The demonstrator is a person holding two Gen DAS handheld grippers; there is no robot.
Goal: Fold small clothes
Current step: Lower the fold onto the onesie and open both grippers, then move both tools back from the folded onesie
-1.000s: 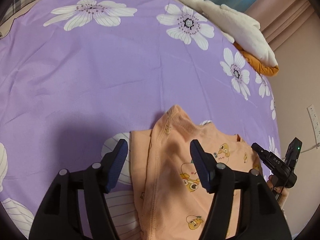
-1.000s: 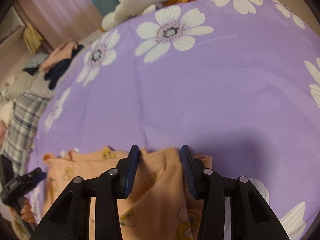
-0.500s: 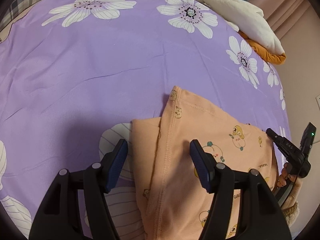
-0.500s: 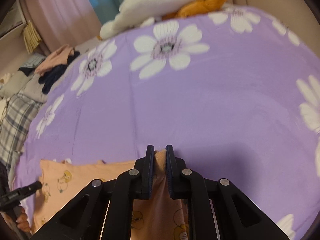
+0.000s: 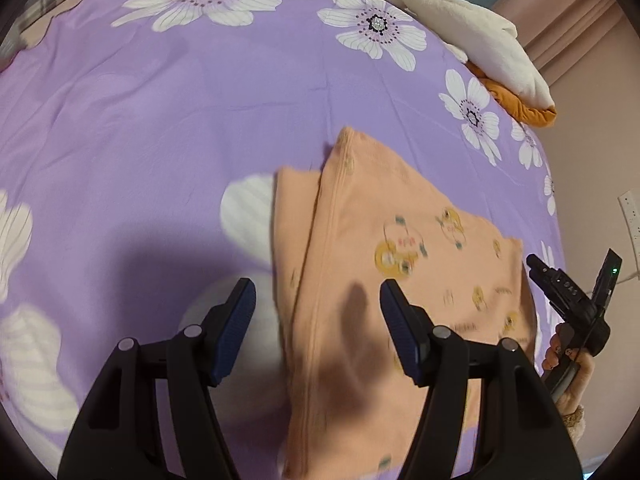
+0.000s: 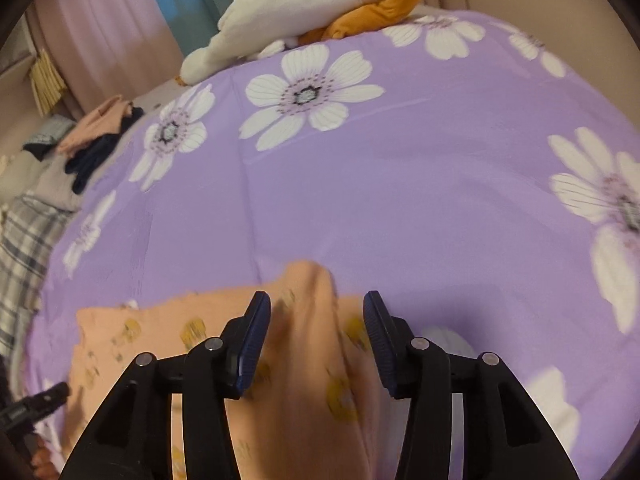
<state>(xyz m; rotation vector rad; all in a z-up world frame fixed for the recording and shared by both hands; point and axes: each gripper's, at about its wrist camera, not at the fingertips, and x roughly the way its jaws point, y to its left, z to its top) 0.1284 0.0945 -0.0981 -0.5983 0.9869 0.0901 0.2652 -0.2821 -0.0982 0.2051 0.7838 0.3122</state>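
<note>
Between your spread fingers, both tools are wide apart and grip nothing. Your left gripper [image 5: 316,312] hovers over the near edge of the peach garment [image 5: 384,280], its jaws straddling the long seam that runs along the folded layer. Your right gripper [image 6: 316,332] hangs above a raised ridge of the same cloth, with the pads clear of it on either side.

The peach garment lies on the purple floral bedsheet [image 5: 160,120], folded at least once, so one layer overlaps a narrower strip on its left side in the left wrist view. It reads as thin, soft knit: light, limp, and likely to sag or slide apart if you lift it by a single layer. Take it at a folded edge or corner, where you can pinch both layers together, and close fully before lifting. The sheet beneath is smooth, so the cloth may drag rather than stay put.

Farther off, a white and orange blanket [image 6: 320,4] sits at the bed's far edge, and a pile of other clothes [image 6: 92,132] lies well apart.
</note>
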